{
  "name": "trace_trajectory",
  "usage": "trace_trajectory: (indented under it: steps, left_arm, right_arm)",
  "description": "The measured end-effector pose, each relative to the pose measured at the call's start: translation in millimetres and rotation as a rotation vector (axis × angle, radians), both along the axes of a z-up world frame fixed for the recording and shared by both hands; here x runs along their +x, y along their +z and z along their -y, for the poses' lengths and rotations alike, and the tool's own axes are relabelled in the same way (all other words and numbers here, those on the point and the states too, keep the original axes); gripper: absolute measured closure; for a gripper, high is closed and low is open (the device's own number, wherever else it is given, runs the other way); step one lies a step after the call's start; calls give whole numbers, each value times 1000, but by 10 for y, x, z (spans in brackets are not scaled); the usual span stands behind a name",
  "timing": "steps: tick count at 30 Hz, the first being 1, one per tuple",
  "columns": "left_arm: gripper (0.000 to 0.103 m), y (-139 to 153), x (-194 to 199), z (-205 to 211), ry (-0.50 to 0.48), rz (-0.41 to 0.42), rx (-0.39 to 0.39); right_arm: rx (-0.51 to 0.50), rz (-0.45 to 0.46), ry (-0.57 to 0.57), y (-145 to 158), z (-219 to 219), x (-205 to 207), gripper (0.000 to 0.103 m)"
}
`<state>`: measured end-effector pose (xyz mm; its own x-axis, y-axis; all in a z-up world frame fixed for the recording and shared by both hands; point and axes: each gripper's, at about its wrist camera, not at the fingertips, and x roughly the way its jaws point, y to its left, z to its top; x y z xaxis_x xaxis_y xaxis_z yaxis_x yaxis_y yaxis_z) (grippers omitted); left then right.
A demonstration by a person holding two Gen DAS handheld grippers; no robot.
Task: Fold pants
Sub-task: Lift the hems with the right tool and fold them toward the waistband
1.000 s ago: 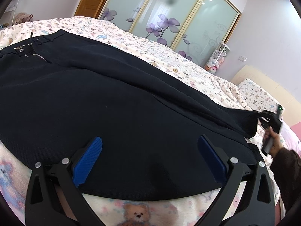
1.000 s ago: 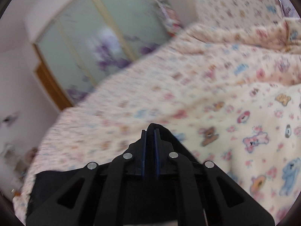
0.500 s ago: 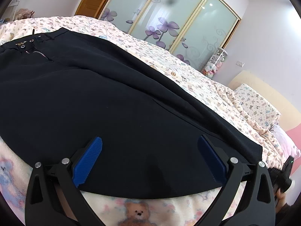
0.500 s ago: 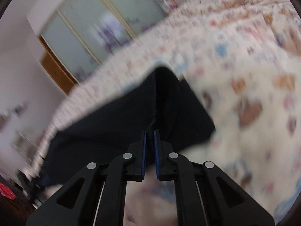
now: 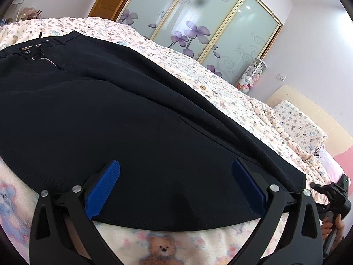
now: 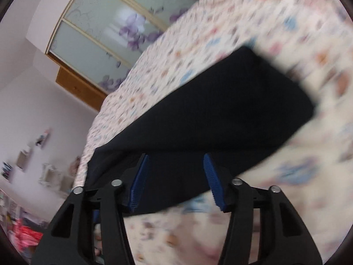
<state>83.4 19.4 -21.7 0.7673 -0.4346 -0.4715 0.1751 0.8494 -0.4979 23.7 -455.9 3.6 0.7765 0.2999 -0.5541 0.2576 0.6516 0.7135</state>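
Observation:
Black pants lie flat and folded lengthwise on the bed, waistband with zipper at the far left, leg ends at the right. My left gripper is open and empty, hovering over the near edge of the pants. In the right wrist view the leg end of the pants lies on the bedspread, blurred. My right gripper is open and empty just above the hem end. The right gripper also shows in the left wrist view, held by a hand at the far right.
The bed carries a cream bear-print bedspread. A pillow lies at the headboard on the right. A sliding glass wardrobe with purple flowers stands behind the bed. Shelves and clutter stand by the far wall.
My right gripper has opened and let go of the pants leg end, which now lies flat on the bed. My left gripper has stayed open in place.

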Motion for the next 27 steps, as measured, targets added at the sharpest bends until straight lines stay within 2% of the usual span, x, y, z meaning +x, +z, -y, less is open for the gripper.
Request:
trace_trajectory:
  steps: [5,11,13,14,17,21,25,27]
  left_arm:
    - [2,105,90,-90,-7,-37,-27]
    - [2,526,530,-434,89,-28,56]
    - [2,648,790,-555,116,-46,85]
    - [2,704,935,-610,127,-61,95]
    - [2,818,1363,-718,131,-102,96]
    - [2,805,2128,-857,158,-225,12]
    - [2,625,2773,-943,186,-348,-117]
    - [3,479,3055,-899,219,-402,-142]
  right_arm:
    - [85,-57,-81,-236,-56,231,54]
    - [212,-44,-296,-402,102,248,56]
    - [170,-22,-344,-401,82,222,76]
    - [124,-6,-346,-395,55,213,91]
    - [77,43,-335,-440,17,201,94]
    - [-36,108,-316,-418,-116,208,94]
    - [-55,141,-307,-470,-117,186,94]
    - [-46,154,-302,-491,-79,190,94]
